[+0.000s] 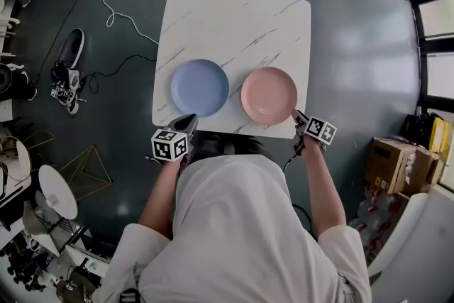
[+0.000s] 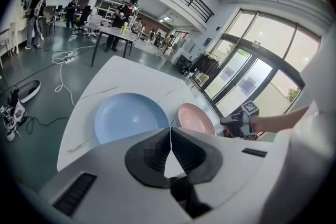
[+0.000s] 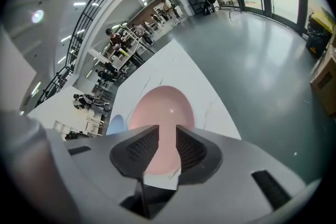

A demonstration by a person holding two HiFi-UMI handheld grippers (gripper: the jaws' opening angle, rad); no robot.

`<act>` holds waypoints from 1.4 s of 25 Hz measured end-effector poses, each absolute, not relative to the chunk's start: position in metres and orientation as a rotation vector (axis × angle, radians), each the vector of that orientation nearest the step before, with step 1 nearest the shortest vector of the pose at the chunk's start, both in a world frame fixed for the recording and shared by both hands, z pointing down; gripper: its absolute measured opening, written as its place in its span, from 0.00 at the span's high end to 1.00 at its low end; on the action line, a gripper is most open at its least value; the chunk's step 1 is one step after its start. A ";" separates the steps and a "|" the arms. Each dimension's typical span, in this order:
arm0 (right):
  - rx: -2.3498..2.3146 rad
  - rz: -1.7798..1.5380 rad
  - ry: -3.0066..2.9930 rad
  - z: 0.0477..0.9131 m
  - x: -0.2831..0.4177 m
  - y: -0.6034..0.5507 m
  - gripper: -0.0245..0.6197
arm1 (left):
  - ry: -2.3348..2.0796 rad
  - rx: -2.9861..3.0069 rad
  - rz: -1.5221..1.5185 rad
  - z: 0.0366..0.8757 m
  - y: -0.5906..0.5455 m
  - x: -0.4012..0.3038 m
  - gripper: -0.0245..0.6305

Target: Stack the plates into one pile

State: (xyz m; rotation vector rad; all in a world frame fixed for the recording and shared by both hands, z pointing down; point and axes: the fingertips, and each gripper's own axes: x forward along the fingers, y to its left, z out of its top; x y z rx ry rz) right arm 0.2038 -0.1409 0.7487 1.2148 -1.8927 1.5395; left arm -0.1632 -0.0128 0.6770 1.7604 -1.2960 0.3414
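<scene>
A blue plate and a pink plate lie side by side on the near part of a white marble table. My left gripper hovers at the table's near edge just short of the blue plate, its jaws shut with nothing between them. My right gripper is at the pink plate's near right rim. Its jaws stand apart, and the pink plate shows through the gap, beyond the tips. The pads do not press on it.
A white cable and shoes lie on the dark floor to the left. Cardboard boxes stand at the right, a wire stool at the lower left. People stand at tables far behind.
</scene>
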 end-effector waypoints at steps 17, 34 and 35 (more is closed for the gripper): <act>0.921 1.284 -2.147 0.712 0.089 -0.080 0.81 | -1.338 1.663 0.391 0.733 -0.010 -0.231 0.94; 1.004 1.387 -2.053 0.730 0.094 -0.006 0.84 | -1.325 1.438 0.344 0.811 -0.010 -0.278 0.69; 1.012 1.389 -2.047 0.731 0.096 -0.003 0.85 | -1.322 1.419 0.319 0.813 -0.012 -0.277 0.68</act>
